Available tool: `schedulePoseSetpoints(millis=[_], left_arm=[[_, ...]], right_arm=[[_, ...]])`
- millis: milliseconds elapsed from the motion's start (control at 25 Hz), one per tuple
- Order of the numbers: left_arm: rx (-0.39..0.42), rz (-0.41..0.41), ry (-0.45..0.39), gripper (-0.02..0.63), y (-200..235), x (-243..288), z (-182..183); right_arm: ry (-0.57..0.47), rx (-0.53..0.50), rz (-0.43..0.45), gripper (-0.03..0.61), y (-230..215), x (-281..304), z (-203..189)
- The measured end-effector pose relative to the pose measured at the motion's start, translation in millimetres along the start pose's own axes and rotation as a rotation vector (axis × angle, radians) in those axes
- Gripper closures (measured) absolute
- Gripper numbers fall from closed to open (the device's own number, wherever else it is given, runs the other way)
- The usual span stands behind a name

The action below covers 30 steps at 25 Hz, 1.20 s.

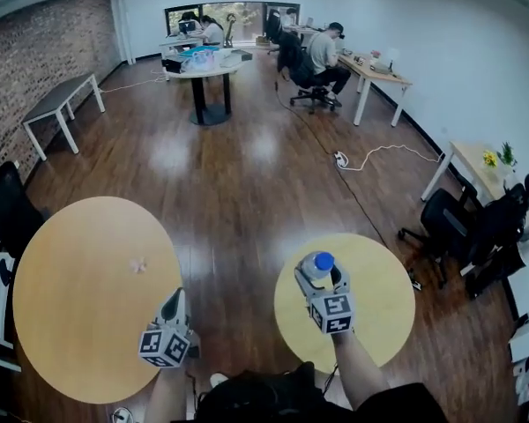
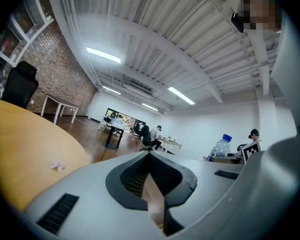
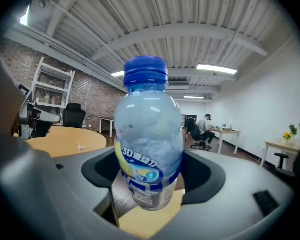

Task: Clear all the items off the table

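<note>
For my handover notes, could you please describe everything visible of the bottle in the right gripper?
The bottle is clear plastic with a blue ribbed cap screwed on and a blue-and-yellow label band round its lower body. It stands upright, gripped at the label by the right gripper's fingers, over the smaller round yellow table; whether its base touches the tabletop is unclear.

Round table (image 1: pixel 70 324) bears white scrap (image 1: pixel 138 265).

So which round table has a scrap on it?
The larger left table, bearing a white scrap; the smaller right table lies under the tool holding a bottle.
</note>
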<state>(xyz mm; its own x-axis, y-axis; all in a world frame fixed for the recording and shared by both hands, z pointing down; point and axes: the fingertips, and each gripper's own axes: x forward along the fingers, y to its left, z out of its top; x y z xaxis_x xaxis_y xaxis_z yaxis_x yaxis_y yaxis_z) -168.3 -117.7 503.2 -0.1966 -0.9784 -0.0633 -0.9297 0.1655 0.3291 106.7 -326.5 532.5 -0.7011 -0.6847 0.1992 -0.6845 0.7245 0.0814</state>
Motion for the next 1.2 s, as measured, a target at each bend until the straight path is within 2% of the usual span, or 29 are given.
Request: schedulePoseSetpoints(millis=[200,400,600,840,1200], left_arm=[[0.014,0.123,-0.066,0.614,66.9,-51.2,30.6],[0.035,0.294,-0.132,0.614,139.4,-127.0,61.5],[0.141,0.469,-0.171,0.614,187.9,-200.9,93.7],[0.159,0.724,-0.252,0.614,220.4,-297.1,110.4],[0.106,1.079,-0.315,0.614,228.4,-416.1,94.5]], right_arm=[[-0.027,-0.050,0.155,0.207,89.6,48.6,24.5],[-0.059,-0.084,0.342,0.207,203.4,90.6,45.7],[-0.078,-0.106,0.551,0.207,322.8,116.1,63.0],[-0.103,-0.188,0.864,0.207,470.8,124.5,80.1],[-0.075,-0.243,1.215,0.207,617.6,114.3,81.4]])
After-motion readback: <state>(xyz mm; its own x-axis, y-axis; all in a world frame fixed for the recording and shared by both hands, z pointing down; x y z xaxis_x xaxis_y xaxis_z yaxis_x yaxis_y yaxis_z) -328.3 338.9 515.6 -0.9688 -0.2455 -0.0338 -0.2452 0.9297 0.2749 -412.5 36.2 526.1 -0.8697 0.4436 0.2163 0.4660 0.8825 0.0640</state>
